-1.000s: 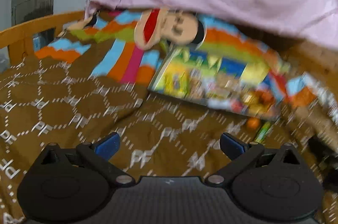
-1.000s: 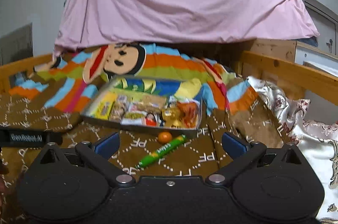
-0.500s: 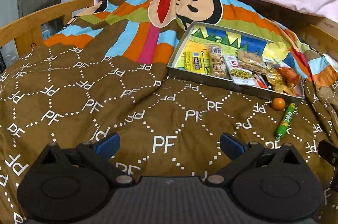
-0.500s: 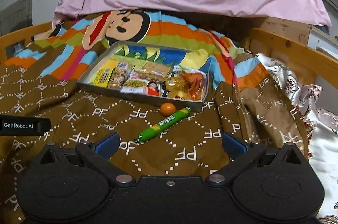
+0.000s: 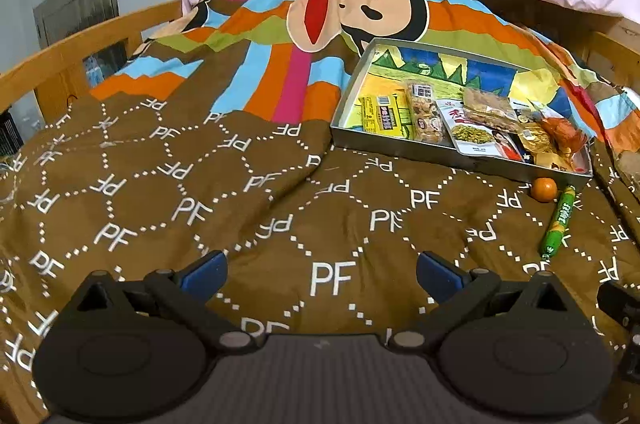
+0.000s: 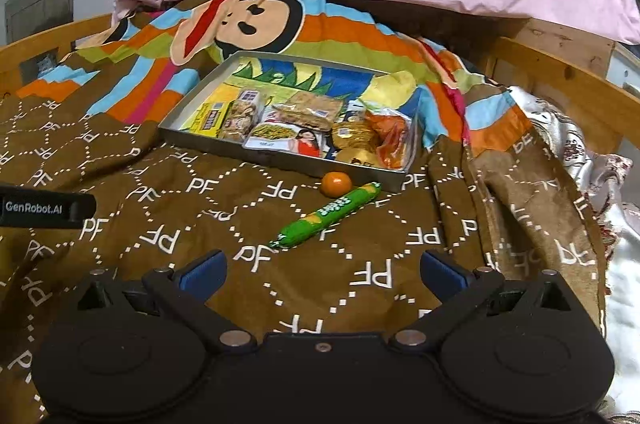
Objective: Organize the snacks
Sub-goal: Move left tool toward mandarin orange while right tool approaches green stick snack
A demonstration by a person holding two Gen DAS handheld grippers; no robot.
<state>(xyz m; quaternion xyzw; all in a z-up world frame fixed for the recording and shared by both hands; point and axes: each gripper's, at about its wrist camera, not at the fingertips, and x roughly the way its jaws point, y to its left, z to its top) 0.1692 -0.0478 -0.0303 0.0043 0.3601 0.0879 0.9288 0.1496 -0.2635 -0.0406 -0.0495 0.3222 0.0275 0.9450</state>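
Left gripper [image 5: 320, 270] and right gripper [image 6: 322, 268] both gaped wide, empty, above the brown blanket [image 6: 248, 284]. Green snack stick [image 6: 326, 214] and orange [image 6: 336, 183] lay just outside the tray's [image 6: 280, 160] near edge; packets filled it.

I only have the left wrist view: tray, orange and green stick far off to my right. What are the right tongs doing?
Observer: The right tongs are open and empty, over the brown blanket.
Operator: Is the green stick in line with them?
Observer: Yes, the green stick lies just ahead of them, slanting up to the right toward the tray.
Operator: Anything past the tray on that side?
Observer: A pale floral cloth lies beyond the blanket's right edge, beside a wooden rail.
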